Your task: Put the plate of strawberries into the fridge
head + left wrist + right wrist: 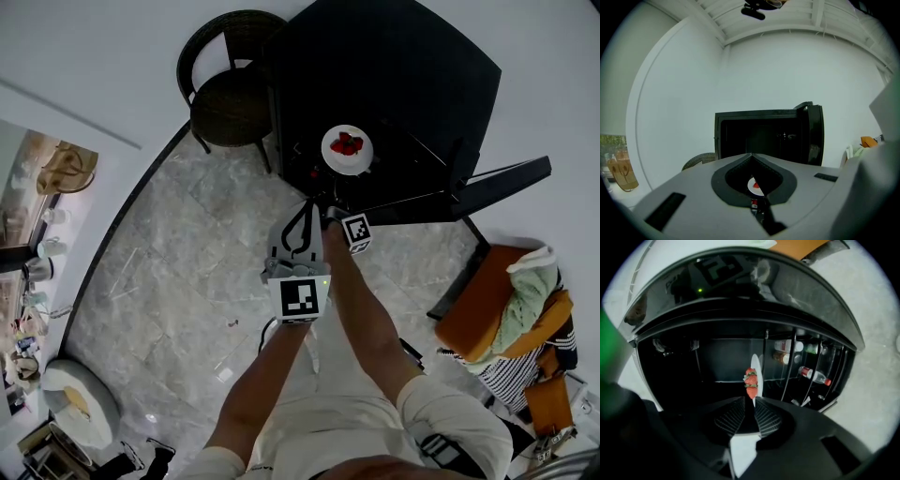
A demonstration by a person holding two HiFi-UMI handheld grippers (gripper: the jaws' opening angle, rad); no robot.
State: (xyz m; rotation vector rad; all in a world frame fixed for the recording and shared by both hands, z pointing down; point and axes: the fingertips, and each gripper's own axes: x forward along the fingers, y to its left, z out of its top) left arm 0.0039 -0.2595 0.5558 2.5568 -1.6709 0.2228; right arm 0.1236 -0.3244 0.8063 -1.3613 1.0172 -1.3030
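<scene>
My head camera looks steeply down on the fridge (394, 75) and floor (187, 262). The one on my left tongs (751, 155) faces the open fridge level, standing back; the one on my right tongs (749, 402) sits close in (rolled sideways). All three share the plate of strawberries (347, 150).

Glossy black fridge (394, 66); plate (364, 160) seemingly glazed ceramic.

Bright light, fisheye edges, fridge (717, 357) perhaps underexposed

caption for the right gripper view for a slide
Right claw gripping white round plate of red strawberries before open black fridge
</scene>
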